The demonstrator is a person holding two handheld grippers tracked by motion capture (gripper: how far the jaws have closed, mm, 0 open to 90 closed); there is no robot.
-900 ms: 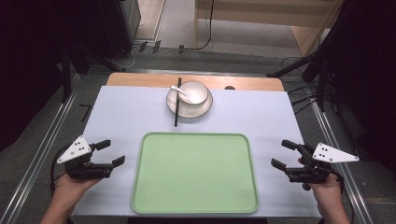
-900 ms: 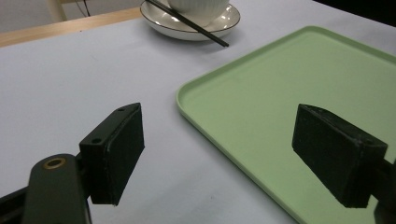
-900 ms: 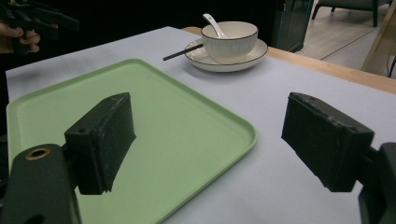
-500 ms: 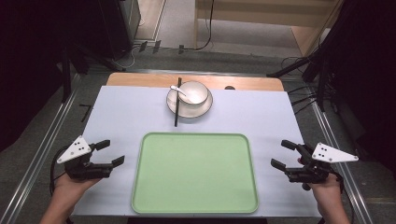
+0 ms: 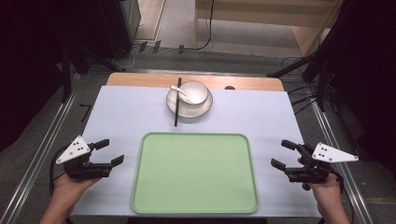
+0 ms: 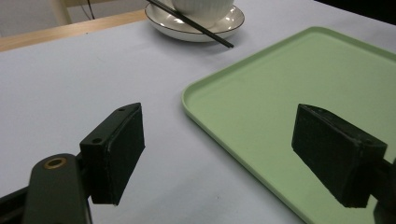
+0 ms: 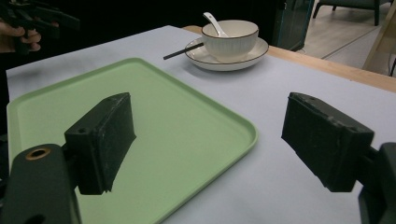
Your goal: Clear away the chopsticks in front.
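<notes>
Half the bowl [image 6: 203, 8] is cut off.

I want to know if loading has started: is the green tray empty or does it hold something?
Empty. The green tray shows only bare surface; the bowl, spoon and chopsticks are on the plate beyond it.

Open counter [image 5: 116, 116] from 9 to 11 o'clock and again from 1 to 3 o'clock of the green tray [image 5: 149, 186]. Blocked at 12 o'clock by plate [image 5: 205, 108], bowl [image 5: 196, 91], spoon [image 5: 178, 90] and chopsticks [image 5: 177, 109]. Bare tray bed, low rim to clear.
</notes>
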